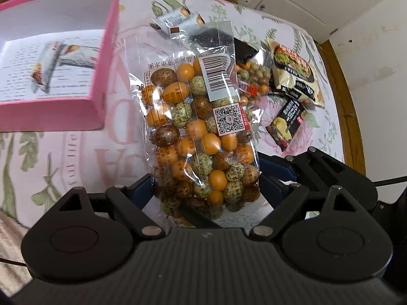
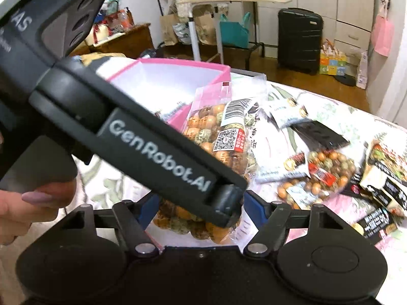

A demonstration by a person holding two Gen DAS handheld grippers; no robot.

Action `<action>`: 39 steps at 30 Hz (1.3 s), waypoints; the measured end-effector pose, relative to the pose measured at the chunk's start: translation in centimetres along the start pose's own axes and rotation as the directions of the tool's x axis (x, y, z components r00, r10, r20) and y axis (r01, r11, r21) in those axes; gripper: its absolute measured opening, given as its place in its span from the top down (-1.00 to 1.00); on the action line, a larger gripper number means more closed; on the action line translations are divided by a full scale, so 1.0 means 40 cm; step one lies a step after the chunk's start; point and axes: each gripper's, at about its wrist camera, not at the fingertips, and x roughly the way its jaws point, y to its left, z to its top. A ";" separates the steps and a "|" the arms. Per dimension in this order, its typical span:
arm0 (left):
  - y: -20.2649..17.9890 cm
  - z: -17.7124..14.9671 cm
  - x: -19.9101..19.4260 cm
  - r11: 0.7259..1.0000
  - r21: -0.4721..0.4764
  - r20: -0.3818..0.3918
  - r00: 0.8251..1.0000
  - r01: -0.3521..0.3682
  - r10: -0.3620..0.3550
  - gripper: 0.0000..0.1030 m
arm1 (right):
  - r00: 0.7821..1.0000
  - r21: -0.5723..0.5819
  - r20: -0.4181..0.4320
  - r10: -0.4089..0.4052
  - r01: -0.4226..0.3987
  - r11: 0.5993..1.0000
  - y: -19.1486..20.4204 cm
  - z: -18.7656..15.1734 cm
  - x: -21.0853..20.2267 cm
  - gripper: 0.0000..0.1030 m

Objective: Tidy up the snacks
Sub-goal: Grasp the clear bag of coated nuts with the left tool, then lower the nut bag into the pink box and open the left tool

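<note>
Left wrist view: a clear bag of coated nuts point(image 1: 201, 132) is clamped between the left gripper point(image 1: 207, 190) fingers, raised above the floral tablecloth point(image 1: 63, 157), beside the pink box point(image 1: 101, 81).

Right wrist view: the same bag point(image 2: 218, 137) is seen between the right gripper point(image 2: 201, 211) blue pads point(image 2: 254, 203); whether it is gripped cannot be told, the left gripper's body crossing in front.

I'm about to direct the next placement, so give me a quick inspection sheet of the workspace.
Surface: floral tablecloth over a wood-edged table.
Job's things: clear bag of coated nuts held up in front of the pink box; the box holds one small silver packet.
Clutter: second nut bag, noodle packs, small packets loose on the cloth.
Grippers: left gripper closed on the nut bag's bottom; right gripper has blue fingers either side of the same bag, contact unclear.
Cables: thin black cable at the right edge.
Surroundings: black suitcase, paper bags, white cabinet doors.
</note>
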 end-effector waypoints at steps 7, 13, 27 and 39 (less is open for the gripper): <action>0.078 0.043 -0.102 0.999 -0.039 0.014 0.999 -0.028 0.029 -0.71 | 0.996 -0.016 0.016 0.084 -0.084 0.996 0.053 0.088 0.018 -0.41; 0.169 0.118 -0.164 0.994 -0.054 0.020 0.995 -0.093 0.095 -0.70 | 0.988 0.032 0.030 0.148 -0.149 0.988 0.114 0.140 0.087 -0.40; 0.426 0.346 -0.124 0.973 -0.025 -0.043 0.973 -0.229 0.228 -0.72 | 0.972 0.169 0.033 0.233 -0.236 0.957 0.166 0.300 0.365 -0.33; 0.614 0.403 -0.034 0.962 -0.024 -0.147 0.953 -0.273 0.267 -0.73 | 0.934 0.304 -0.068 0.350 -0.315 0.899 0.217 0.349 0.575 -0.33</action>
